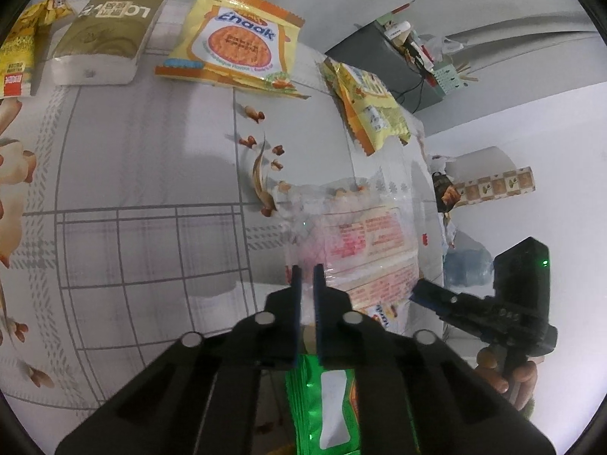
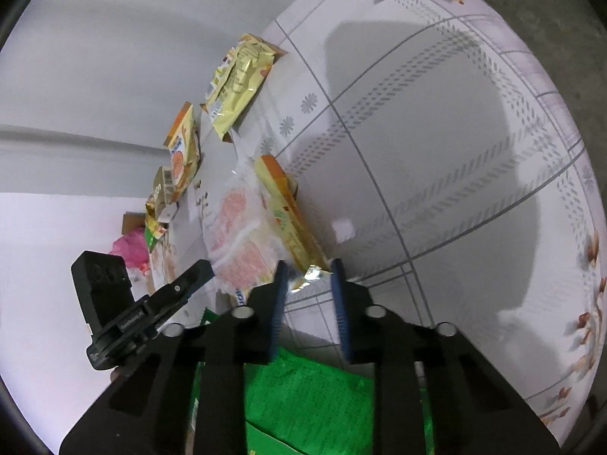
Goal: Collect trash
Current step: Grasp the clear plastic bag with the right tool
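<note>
Left wrist view: the left gripper (image 1: 307,269) has its blue fingers (image 1: 296,303) drawn almost together, pinching the near edge of the clear plastic wrapper (image 1: 364,239) with red print, which lies on the tablecloth (image 1: 151,174) close to the table's right edge. A green packet (image 1: 322,409) sits right under the gripper body. Along the far edge lie an orange "Enaak" packet (image 1: 235,38), a gold tissue pack (image 1: 106,34) and a yellow packet (image 1: 22,49) at the far left. Another yellow-orange wrapper (image 1: 368,106) hangs over the right edge. The right gripper (image 1: 428,295) comes in from the right, a hand (image 1: 504,375) beneath it.

Right wrist view: the right gripper (image 2: 308,271) stands partly closed, a crinkled yellow foil wrapper (image 2: 288,212) corner between its pads; whether they press it, I cannot tell. The clear wrapper lies just left of it, and the left gripper (image 2: 201,269) reaches its left side. Green packet below.
</note>
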`<action>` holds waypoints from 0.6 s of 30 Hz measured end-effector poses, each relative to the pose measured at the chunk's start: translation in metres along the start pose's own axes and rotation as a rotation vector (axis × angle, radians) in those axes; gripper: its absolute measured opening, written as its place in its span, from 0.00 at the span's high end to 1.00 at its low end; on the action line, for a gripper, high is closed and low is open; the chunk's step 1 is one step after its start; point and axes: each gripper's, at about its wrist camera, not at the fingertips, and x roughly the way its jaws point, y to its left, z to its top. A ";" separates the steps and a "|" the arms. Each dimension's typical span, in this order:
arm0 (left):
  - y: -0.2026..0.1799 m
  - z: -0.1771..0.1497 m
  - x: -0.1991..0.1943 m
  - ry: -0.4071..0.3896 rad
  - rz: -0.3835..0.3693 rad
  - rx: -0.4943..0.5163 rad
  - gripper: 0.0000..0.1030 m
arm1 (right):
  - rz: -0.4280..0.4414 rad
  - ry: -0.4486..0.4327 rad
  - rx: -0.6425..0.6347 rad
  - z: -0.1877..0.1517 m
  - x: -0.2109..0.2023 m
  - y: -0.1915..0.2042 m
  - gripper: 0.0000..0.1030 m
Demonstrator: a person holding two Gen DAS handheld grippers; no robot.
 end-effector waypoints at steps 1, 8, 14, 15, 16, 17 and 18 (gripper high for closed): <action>-0.001 0.000 -0.001 -0.007 -0.004 0.001 0.99 | 0.002 0.000 0.002 -0.001 0.001 0.000 0.86; -0.009 -0.001 -0.019 -0.088 -0.023 0.023 1.00 | 0.007 -0.042 -0.015 -0.004 -0.015 -0.001 0.93; -0.023 -0.004 -0.036 -0.148 -0.036 0.090 1.00 | 0.005 -0.071 -0.042 -0.007 -0.028 0.007 0.97; -0.025 -0.005 -0.038 -0.151 -0.043 0.109 1.00 | 0.000 -0.073 -0.047 -0.008 -0.028 0.009 0.97; -0.029 -0.006 -0.038 -0.151 -0.049 0.130 1.00 | -0.004 -0.075 -0.048 -0.008 -0.028 0.010 0.97; -0.035 -0.008 -0.039 -0.154 -0.042 0.160 1.00 | -0.009 -0.079 -0.047 -0.008 -0.029 0.010 0.97; -0.040 -0.009 -0.037 -0.155 -0.028 0.184 0.93 | -0.007 -0.082 -0.042 -0.007 -0.029 0.010 0.97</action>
